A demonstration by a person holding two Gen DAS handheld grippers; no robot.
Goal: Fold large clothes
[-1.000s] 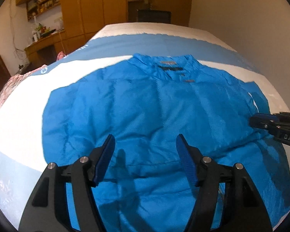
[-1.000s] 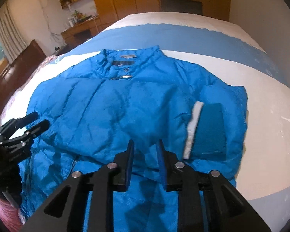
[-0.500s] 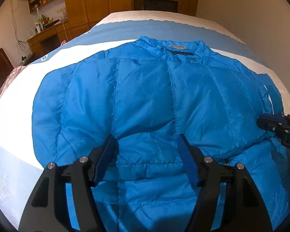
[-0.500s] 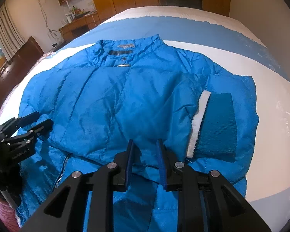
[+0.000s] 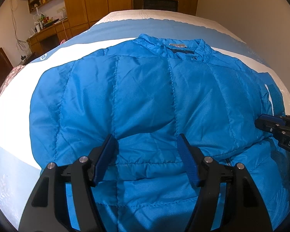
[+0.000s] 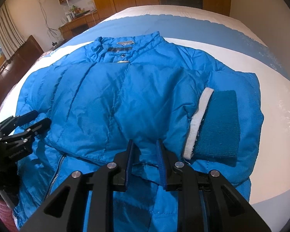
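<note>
A large blue puffer jacket (image 5: 145, 96) lies on the bed, collar at the far end, and also fills the right wrist view (image 6: 116, 100). A sleeve is folded across it; its teal knit cuff with a white band (image 6: 216, 127) lies at the right. My left gripper (image 5: 146, 148) is open, fingers wide apart just above the folded fabric. My right gripper (image 6: 145, 147) is open with a narrower gap, hovering over the jacket's fold edge. Each gripper shows in the other's view: the right one (image 5: 268, 123) and the left one (image 6: 29, 121). Neither holds anything.
The bed has a white and blue cover (image 5: 164, 25). Wooden wardrobes (image 5: 98, 2) and a desk with clutter (image 5: 46, 29) stand beyond it at the left. A dark wooden cabinet (image 6: 19, 61) is beside the bed. A plain wall (image 5: 241, 9) is at the right.
Both grippers have drawn closer and lower over the jacket. The left view shifted from the collar-centred front to the folded panel. Both grippers stayed open and empty.
</note>
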